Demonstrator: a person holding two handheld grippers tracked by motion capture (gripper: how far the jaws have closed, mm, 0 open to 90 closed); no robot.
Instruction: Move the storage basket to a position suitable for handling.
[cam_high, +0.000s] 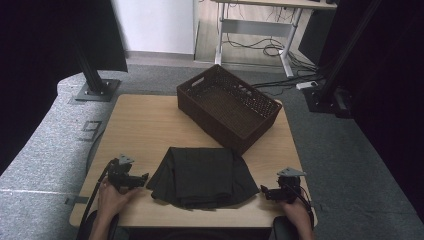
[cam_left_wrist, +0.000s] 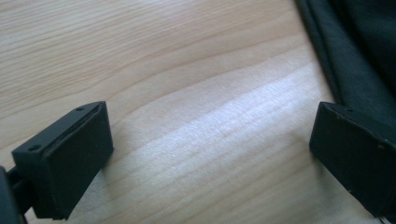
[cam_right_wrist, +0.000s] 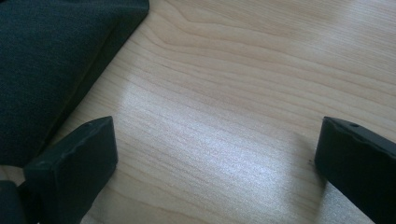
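A folded black cloth (cam_high: 202, 177) lies on the near half of the light wooden surface (cam_high: 145, 125), its edges fanning out a little toward the person's side. Behind it, toward the far right corner, a dark brown woven basket (cam_high: 190, 92) stands at an angle, one of its near corners close to the cloth's far edge; whether they touch cannot be told.

The left gripper (cam_high: 142, 178) sits just beside the cloth's left edge, held low over the surface by the person's left hand (cam_high: 110, 197). Its fingers (cam_left_wrist: 70, 158) are released and stand wide apart, with only bare wood between them. In the left gripper view the cloth's folded edge (cam_left_wrist: 355, 60) runs down the upper right corner, and the right-hand finger stands against that hem; whether it touches the fabric cannot be told.

The right gripper (cam_high: 263, 192) sits just beside the cloth's right edge, held by the person's right hand (cam_high: 295, 212) near the front right corner of the surface. Its fingers (cam_right_wrist: 74, 163) are likewise released, spread wide over bare wood. In the right gripper view the cloth (cam_right_wrist: 51, 60) lies in the upper left, and the left-hand finger stands close to its lower edge, nothing gripped between the two fingers.

Both grippers face inward toward the cloth from opposite sides, and a cable trails from each toward the person
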